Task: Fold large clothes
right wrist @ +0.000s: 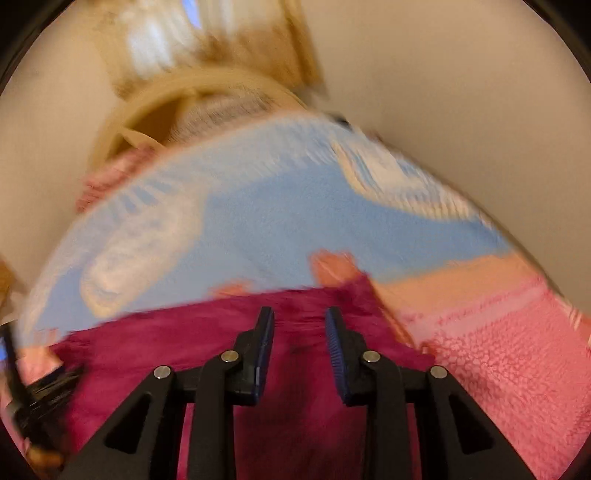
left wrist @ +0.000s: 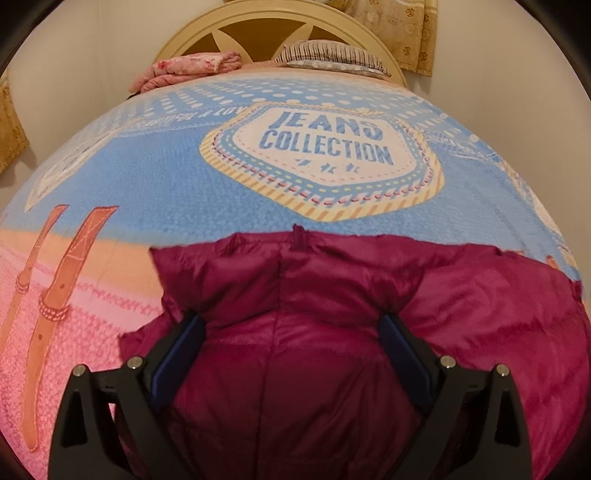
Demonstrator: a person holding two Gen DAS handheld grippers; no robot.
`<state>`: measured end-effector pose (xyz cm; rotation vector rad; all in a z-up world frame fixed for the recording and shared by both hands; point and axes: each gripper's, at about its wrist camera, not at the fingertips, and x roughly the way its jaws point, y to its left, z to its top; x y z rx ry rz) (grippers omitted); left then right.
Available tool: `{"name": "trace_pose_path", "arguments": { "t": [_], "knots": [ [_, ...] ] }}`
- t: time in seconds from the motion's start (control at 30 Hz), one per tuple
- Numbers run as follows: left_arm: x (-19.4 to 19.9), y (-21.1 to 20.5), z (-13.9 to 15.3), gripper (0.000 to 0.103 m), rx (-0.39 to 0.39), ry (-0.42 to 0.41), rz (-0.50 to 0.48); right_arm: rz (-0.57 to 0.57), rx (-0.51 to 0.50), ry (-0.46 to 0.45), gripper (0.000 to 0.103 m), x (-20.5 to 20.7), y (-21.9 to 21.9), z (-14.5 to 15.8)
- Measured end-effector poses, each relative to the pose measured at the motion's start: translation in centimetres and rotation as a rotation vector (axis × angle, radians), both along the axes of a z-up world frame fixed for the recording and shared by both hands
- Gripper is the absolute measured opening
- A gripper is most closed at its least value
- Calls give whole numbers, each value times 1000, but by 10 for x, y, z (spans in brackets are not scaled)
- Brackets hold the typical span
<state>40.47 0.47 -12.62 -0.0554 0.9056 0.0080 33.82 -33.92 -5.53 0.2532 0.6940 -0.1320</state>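
A magenta puffer jacket (left wrist: 332, 295) lies on the bed blanket (left wrist: 166, 177) at the near edge. My left gripper (left wrist: 291, 325) is spread wide, and a thick fold of the jacket bulges between its two fingers (left wrist: 184, 339), which press into the fabric on both sides. In the blurred right wrist view the same jacket (right wrist: 166, 343) lies below my right gripper (right wrist: 299, 321), whose fingers (right wrist: 266, 332) stand apart with nothing between them, just above the fabric.
The blanket is blue and pink with a "JEANS COLLECTION" badge (left wrist: 321, 158). A cream headboard (left wrist: 192, 29), a striped pillow (left wrist: 332, 55) and a folded pink floral quilt (left wrist: 184, 70) are at the far end. Walls flank the bed. The left gripper's black frame (right wrist: 37, 398) shows at left.
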Motion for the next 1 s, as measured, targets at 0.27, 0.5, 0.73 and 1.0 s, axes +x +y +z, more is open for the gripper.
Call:
{"name": "trace_pose_path", "arguments": {
  "t": [0.27, 0.5, 0.73, 1.0],
  "knots": [
    [-89, 36, 41, 99, -41, -103, -24, 230, 13, -27, 22, -62, 121, 5],
    [-148, 84, 13, 99, -191, -101, 89, 201, 61, 89, 20, -44, 146, -56],
    [-157, 71, -11, 100, -420, -84, 68, 194, 36, 86, 18, -42, 149, -68],
    [-129, 61, -13, 98, -590, -126, 83, 194, 68, 75, 18, -47, 144, -67]
  ]
}}
